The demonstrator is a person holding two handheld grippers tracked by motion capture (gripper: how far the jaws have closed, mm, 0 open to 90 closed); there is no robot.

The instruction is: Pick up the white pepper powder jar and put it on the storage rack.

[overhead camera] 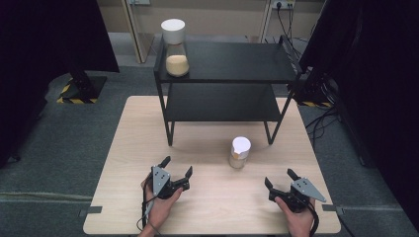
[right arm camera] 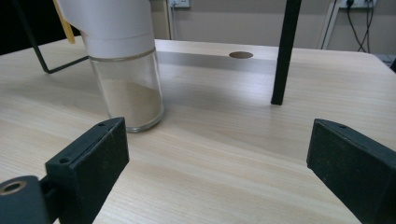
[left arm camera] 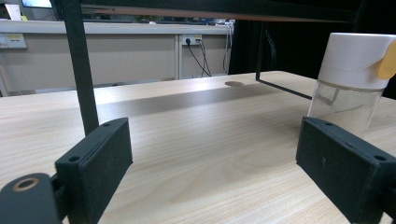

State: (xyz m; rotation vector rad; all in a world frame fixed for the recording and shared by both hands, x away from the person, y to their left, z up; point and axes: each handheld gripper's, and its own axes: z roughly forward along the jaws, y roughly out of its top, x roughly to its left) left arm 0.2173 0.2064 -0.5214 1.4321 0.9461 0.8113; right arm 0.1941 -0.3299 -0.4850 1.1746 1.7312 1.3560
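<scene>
— Where's the small jar (overhead camera: 240, 152) from where you're holding the tongs?

— It stands upright on the counter (overhead camera: 128, 148), just in front of the black shelf rack (overhead camera: 225, 74), ahead of you and between your hands. From your right tongs (overhead camera: 281, 179) it lies forward and to the left; from your left tongs (overhead camera: 175, 167) it's forward and off to the right.

— Which hand is closer?

— About even; the right looks marginally nearer. In the right gripper view the jar (right arm camera: 122, 60) sits just beyond the left jaw.

— And the tongs themselves?

— Both spread wide and empty, resting low over the counter.

— How should you come at it?

— Its long axis is vertical, so I'd judge a level approach, jaws straddling the glass body below the white cap. The taller jar (overhead camera: 175, 47) on the rack's top shelf is well apart.
</scene>
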